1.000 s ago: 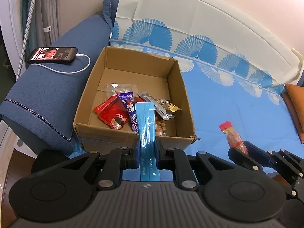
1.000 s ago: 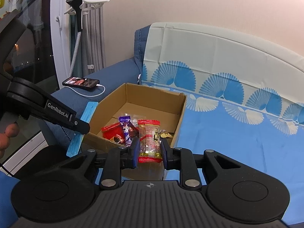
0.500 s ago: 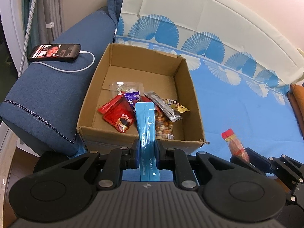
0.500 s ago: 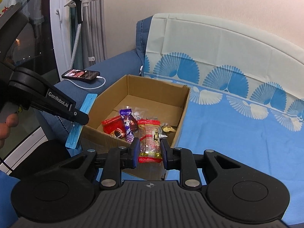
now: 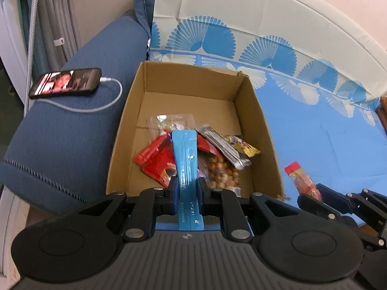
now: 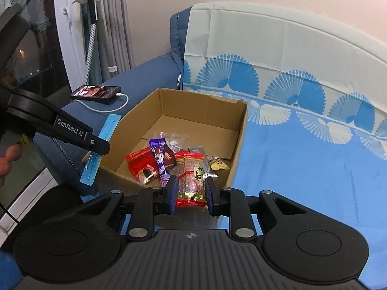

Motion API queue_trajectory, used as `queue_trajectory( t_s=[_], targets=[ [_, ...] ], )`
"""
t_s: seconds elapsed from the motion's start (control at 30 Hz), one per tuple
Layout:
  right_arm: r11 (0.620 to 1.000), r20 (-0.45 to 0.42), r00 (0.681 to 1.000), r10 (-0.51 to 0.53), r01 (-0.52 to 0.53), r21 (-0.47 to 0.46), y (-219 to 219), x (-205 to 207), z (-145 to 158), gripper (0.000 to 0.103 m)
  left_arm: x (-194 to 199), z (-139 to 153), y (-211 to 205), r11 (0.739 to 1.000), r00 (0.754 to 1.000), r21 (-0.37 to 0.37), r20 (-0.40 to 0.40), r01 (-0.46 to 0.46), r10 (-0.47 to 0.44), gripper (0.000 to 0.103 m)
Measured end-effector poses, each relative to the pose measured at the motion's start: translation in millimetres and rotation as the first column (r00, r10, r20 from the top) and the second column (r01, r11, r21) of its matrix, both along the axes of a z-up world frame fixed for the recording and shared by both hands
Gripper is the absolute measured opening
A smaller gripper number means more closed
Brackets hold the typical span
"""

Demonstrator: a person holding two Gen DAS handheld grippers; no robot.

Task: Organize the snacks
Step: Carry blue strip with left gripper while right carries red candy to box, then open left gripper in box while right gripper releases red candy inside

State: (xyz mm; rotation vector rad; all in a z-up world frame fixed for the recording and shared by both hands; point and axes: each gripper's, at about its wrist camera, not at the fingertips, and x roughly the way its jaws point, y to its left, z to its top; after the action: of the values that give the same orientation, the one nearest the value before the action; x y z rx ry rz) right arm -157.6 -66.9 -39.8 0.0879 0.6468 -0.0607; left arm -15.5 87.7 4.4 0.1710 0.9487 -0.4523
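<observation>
Left jaws [image 5: 186, 188] clamped on blue sachet [image 5: 185, 159], right jaws [image 6: 189, 192] gripping red-ended packet [image 6: 191, 176], cardboard box [image 5: 130, 111] just beyond.

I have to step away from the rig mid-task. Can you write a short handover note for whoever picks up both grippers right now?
Left gripper: shut on a long light-blue snack stick pack, held over the near edge of the open brown cardboard box.
Right gripper: shut on a clear snack pack with red ends, near the box's front wall.
Done: several wrapped snacks already lie in the box on the blue sofa cover.
Left: release both packs into the box.
</observation>
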Motion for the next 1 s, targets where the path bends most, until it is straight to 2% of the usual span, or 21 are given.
queue_trajectory(
  t_s=[0.37,1.0],
  targets=[
    [0.998,-0.013,1.0,-0.016,0.016,0.061,-12.0,66.2,-10.8,0.026,54.9,-16.3,-18.1,0.999,1.0,0.049,-0.009,0.011,-0.01,0.017],
    [0.993,-0.099,0.993,-0.057,0.067,0.094,-32.9,148.5,-58.1,0.026,128.0,-72.7,-50.1,0.99,0.997,0.138,-0.075,0.025,-0.015,0.017]
  ],
)
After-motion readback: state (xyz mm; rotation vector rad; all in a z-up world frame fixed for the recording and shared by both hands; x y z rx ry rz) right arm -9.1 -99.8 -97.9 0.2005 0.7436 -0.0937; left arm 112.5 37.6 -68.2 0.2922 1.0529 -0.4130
